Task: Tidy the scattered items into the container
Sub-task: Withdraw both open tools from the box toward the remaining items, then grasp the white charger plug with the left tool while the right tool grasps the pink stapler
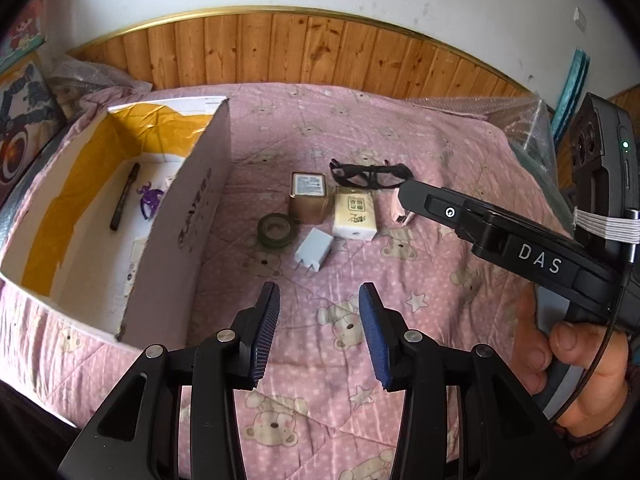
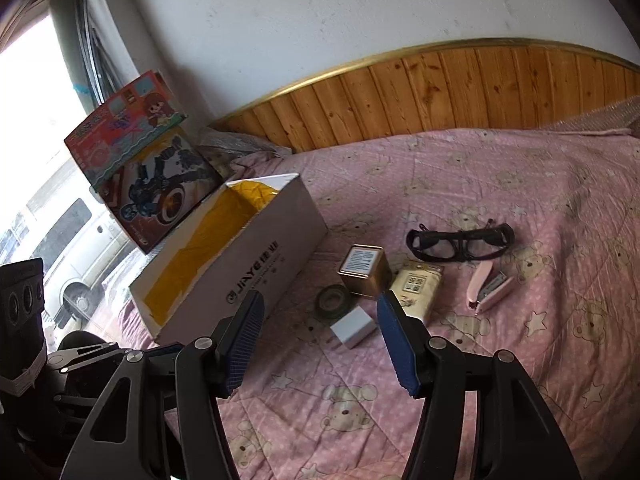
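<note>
An open cardboard box [image 1: 192, 200] [image 2: 256, 276] lies on the pink bedspread at the left; a black pen [image 1: 125, 196] and a purple item [image 1: 150, 198] lie inside. Scattered to its right are a tape roll [image 1: 276, 230] [image 2: 333, 300], a white charger [image 1: 314, 254] [image 2: 354, 330], a gold tin [image 1: 309, 198] [image 2: 365, 270], a cream packet [image 1: 354, 216] [image 2: 418, 290], black glasses [image 1: 370, 174] [image 2: 460, 242] and a pink stapler [image 2: 490, 286]. My left gripper [image 1: 319, 294] is open and empty, just short of the charger. My right gripper [image 2: 320, 306] is open and empty above the items.
A wooden headboard [image 1: 304, 48] runs along the bed's far side. Toy boxes [image 2: 136, 164] stand beyond the cardboard box by a window. Bubble wrap [image 1: 516, 120] lies at the bed's right corner. The right gripper's body [image 1: 520, 240] crosses the left wrist view at the right.
</note>
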The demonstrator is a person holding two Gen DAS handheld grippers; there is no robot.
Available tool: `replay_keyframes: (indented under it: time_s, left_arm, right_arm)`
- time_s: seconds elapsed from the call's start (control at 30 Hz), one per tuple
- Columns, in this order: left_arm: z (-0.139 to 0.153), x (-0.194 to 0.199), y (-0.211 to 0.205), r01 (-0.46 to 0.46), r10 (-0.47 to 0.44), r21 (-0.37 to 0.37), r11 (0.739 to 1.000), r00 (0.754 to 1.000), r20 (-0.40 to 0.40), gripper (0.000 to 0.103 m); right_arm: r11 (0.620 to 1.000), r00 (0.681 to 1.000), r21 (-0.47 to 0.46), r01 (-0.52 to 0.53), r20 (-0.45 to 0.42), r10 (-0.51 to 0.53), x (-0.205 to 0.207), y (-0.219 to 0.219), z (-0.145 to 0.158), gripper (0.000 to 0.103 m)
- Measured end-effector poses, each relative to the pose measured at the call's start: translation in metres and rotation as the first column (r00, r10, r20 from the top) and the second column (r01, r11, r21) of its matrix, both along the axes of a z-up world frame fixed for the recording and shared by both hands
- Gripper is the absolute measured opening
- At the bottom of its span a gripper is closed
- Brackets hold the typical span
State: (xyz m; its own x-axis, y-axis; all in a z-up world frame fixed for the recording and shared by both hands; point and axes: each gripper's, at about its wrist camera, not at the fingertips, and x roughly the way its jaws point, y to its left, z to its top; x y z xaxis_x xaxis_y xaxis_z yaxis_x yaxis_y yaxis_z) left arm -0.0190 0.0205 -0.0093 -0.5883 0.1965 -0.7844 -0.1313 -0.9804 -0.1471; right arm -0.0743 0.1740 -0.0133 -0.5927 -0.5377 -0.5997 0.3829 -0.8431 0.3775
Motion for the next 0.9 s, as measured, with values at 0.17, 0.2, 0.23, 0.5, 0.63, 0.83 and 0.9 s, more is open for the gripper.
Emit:
replay_keyframes:
  time_s: [0.17,0.2,0.23,0.5,0.63,0.83,0.9]
  left_arm:
    - [-0.022,-0.032,0.023,0.066,-0.066,-0.034,0.997,0.998,0.007,0.044]
    - [-0.027,-0.038,0.027,0.077,-0.077,-0.047,0.996,0.997,0.010,0.044]
    - [-0.031,-0.043,0.030,0.090,-0.089,-0.052,0.995,0.996,0.014,0.044]
    - [-0.063,-0.080,0.039,0.124,-0.122,-0.058,0.991,0.992,0.034,0.044]
    - [-0.074,-0.095,0.033,0.106,-0.105,-0.031,0.994,0.994,0.043,0.044]
    - [-0.089,-0.110,0.023,0.082,-0.082,0.012,0.997,0.995,0.058,0.044]
    - [-0.095,-0.113,0.020,0.071,-0.073,0.026,0.997,0.995,0.074,0.044]
  right_arm:
    - [0.993,0.990,0.037,0.108,0.082,-0.110,-0.029,0.021,-0.025,0.060]
    - [0.991,0.986,0.039,0.131,0.098,-0.134,-0.034,0.027,-0.030,0.060]
    - [0.987,0.981,0.041,0.156,0.115,-0.159,-0.040,0.032,-0.034,0.060]
    - [0.955,0.938,0.095,0.281,0.183,-0.294,-0.078,0.059,-0.067,0.037]
    - [0.951,0.934,0.123,0.285,0.190,-0.304,-0.088,0.057,-0.082,0.036]
    - [0.927,0.899,0.134,0.351,0.228,-0.373,-0.104,0.073,-0.108,0.036]
    - [0.923,0.897,0.157,0.350,0.228,-0.379,-0.109,0.071,-0.114,0.034]
